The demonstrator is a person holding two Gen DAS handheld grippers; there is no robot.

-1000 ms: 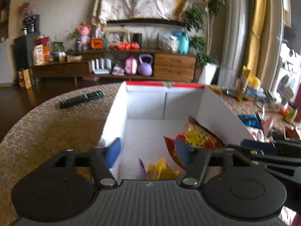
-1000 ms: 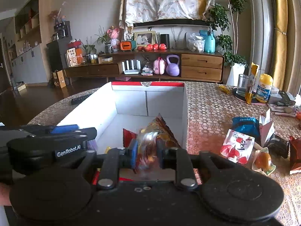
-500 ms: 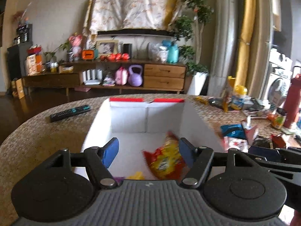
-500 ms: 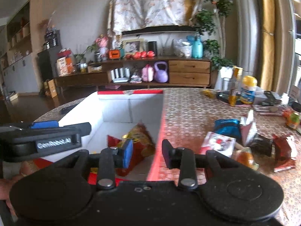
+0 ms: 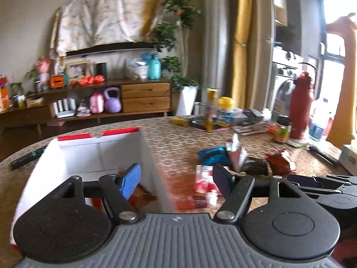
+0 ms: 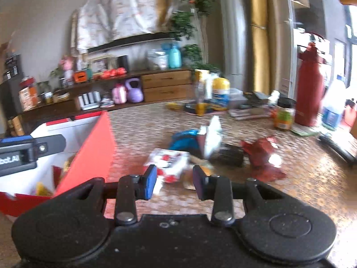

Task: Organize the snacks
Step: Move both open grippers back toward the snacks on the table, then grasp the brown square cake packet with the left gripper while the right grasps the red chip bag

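My left gripper [image 5: 176, 179] has its jaws spread wide with nothing between them; it hangs over the right wall of the white box [image 5: 154, 169], one blue pad [image 5: 130, 181] inside the box, the other out over the table [image 5: 178, 143]. My right gripper [image 6: 174, 182] is also spread apart and empty, touching nothing. It sits to the right of the box, whose outer wall [image 6: 89, 154] shows red in the right wrist view, and points at the loose snacks. Directly past its fingertips lies the white-and-red packet [image 6: 171, 163], with an orange-toned snack [image 6: 204, 170] just beside it. Farther from the box are the blue packet [image 6: 185, 139], a white-and-red carton [image 6: 210, 137] standing upright, a dark packet [image 6: 231, 155] and a crumpled red wrapper [image 6: 261, 154]. Inside the box, near its front corner, I see red and yellow snack bags [image 6: 63, 170], blurred. Both views are smeared with motion blur.
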